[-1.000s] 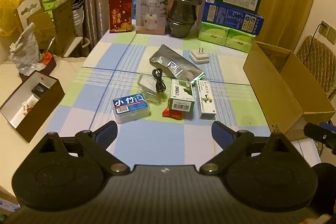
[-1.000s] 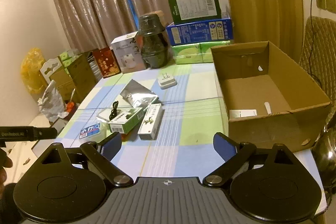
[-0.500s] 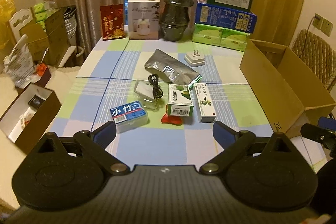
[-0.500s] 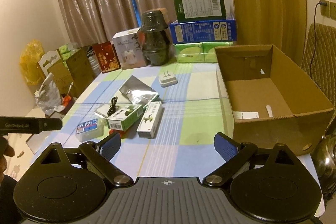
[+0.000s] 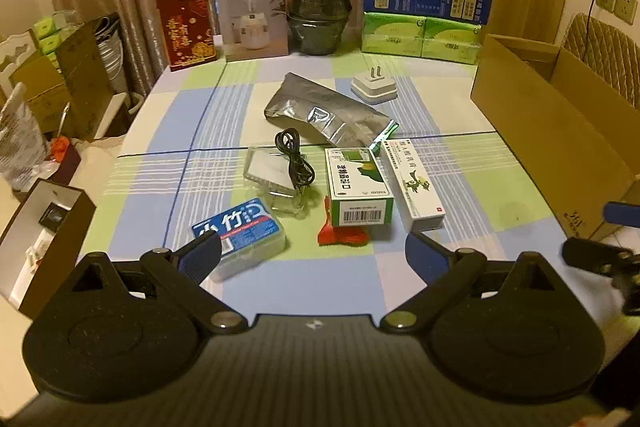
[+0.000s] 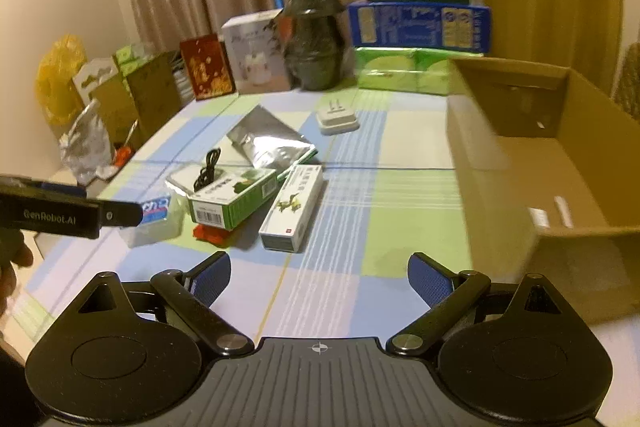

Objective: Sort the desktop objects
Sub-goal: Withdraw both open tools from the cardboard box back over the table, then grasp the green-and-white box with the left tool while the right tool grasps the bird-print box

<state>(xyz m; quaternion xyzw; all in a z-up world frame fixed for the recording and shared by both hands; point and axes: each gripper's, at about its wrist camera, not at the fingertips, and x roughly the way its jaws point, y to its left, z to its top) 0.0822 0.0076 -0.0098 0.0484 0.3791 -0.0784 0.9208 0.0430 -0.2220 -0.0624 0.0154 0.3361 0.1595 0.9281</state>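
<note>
My left tongs (image 5: 312, 253) and right tongs (image 6: 319, 273), both wide and empty, face the white box (image 5: 414, 183) lying lengthwise away just ahead.

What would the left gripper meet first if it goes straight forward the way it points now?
Probably the small red object lying on the checked tablecloth, then the green and white carton resting on it. The left gripper is open and centred on them, but its height above the cloth is unclear.

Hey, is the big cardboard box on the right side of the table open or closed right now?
Open. The cardboard box has no top over it, and the right wrist view looks straight down onto its floor, which holds only a couple of white slips.
</note>
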